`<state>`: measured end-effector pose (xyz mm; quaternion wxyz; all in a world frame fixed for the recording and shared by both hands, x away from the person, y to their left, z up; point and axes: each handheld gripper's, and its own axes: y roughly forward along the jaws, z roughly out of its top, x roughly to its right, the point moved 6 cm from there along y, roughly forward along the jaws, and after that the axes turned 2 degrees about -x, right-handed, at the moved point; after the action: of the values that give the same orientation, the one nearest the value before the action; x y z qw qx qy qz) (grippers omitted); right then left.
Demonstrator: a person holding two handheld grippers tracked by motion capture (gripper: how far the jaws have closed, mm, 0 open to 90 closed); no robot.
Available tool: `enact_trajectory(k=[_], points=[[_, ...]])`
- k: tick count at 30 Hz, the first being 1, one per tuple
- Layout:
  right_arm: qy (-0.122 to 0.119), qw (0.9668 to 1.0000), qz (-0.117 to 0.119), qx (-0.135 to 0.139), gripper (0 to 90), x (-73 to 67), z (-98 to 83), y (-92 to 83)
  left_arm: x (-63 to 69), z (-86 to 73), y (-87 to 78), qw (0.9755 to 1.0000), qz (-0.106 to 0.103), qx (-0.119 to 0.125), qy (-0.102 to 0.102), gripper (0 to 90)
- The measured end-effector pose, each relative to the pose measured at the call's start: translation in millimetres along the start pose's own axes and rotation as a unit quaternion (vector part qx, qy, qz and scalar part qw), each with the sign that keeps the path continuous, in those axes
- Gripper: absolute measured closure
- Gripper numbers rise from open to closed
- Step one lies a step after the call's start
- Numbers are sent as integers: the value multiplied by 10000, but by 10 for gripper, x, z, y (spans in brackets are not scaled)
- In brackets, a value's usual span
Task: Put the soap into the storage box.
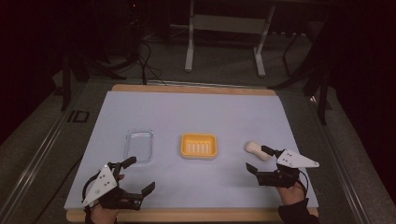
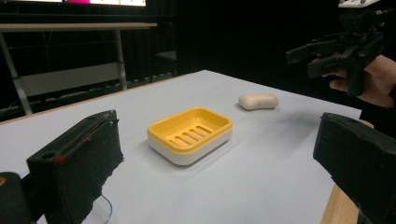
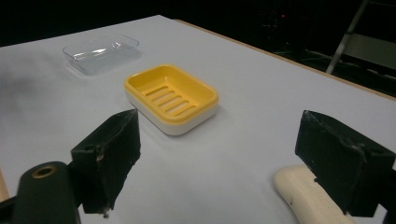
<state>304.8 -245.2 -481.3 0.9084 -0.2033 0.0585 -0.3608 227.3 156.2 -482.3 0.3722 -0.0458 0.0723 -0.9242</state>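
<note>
A yellow soap dish (image 1: pixel 199 145) on a white base sits mid-table, slotted and with nothing in it. A cream bar of soap (image 1: pixel 255 149) lies on the white sheet to its right. My right gripper (image 1: pixel 258 158) hovers just in front of the soap, jaws wide open; one fingertip is close beside the bar. In the right gripper view the soap (image 3: pixel 303 196) lies low by the right-hand jaw, with the dish (image 3: pixel 170 98) ahead. My left gripper (image 1: pixel 139 174) stands open near the front left, holding nothing; its view faces the dish (image 2: pixel 190 133) and the soap (image 2: pixel 258 101).
A clear plastic tray (image 1: pixel 139 144) lies left of the dish, just beyond my left gripper, also seen in the right gripper view as the clear tray (image 3: pixel 100 53). The white sheet (image 1: pixel 196 112) covers a wooden board. A metal table frame (image 1: pixel 224 28) stands on the floor behind.
</note>
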Motion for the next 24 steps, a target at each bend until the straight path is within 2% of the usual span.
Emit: enact_trajectory(k=[6,7,8,10,16,17,18,20,21,22,24], points=[[-65,9999,75,14,140,-17,7,2,11,-7,5,10000,-28,-43,35,12],[-84,9999,132,-7,138,-25,4,7,14,-9,8,10000,-37,-50,38,12],[-199,9993,318,-17,136,-47,-7,20,14,-13,9,9999,-27,-77,66,12],[-230,9987,446,0,136,-62,-11,32,19,-11,8,9999,-49,-68,64,12],[-302,9987,407,-89,137,-54,-13,46,22,-13,3,9999,-31,-91,72,12],[-296,9985,456,-100,138,-57,-11,47,22,-13,3,9999,-31,-91,72,12],[-306,9980,527,-152,138,-57,-14,54,25,-24,4,9999,-6,-116,96,12],[-414,9974,491,-325,138,-47,-34,73,28,-31,3,9999,0,-135,103,12],[-414,9974,491,-325,138,-47,-34,73,28,-31,3,9999,0,-135,103,12],[-547,9958,533,-514,138,-37,-55,96,29,-32,1,9998,6,-141,106,12],[-812,9930,531,-668,138,-24,-73,107,32,-33,0,9998,2,-142,107,12]])
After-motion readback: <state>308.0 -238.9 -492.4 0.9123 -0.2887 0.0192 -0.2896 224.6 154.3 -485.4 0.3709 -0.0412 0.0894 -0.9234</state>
